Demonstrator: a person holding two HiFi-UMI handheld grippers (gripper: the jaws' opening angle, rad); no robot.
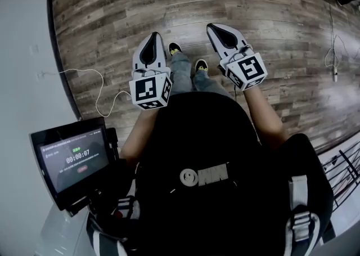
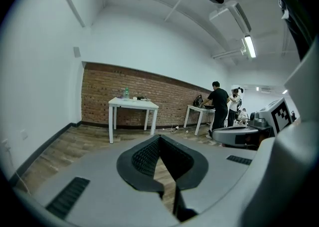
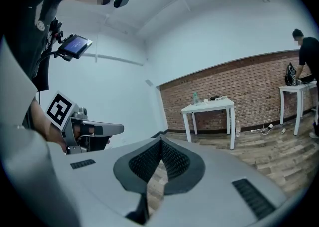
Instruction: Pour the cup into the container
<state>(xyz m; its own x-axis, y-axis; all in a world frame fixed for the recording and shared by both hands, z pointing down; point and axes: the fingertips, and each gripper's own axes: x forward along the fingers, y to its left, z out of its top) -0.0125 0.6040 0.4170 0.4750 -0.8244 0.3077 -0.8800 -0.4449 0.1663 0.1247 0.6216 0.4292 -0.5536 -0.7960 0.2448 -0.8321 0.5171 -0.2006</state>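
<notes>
No cup or container shows close by. In the head view I hold both grippers out over the wooden floor [image 1: 253, 1], above my shoes. The left gripper [image 1: 152, 38] and the right gripper [image 1: 215, 27] each have their jaws shut with nothing between them. In the left gripper view the left gripper [image 2: 159, 136] points at a far white table [image 2: 132, 103] by the brick wall, with a bottle [image 2: 126, 93] and small items on it. In the right gripper view the right gripper [image 3: 161, 140] points toward the same table [image 3: 207, 105], and the left gripper [image 3: 82, 130] shows at the left.
A screen [image 1: 73, 156] hangs at my left hip. A thin cable [image 1: 95, 89] lies on the floor near the white wall. Two people [image 2: 218, 104] stand at a second white table [image 2: 199, 110] farther right. A dark rack [image 1: 343, 170] is at my right.
</notes>
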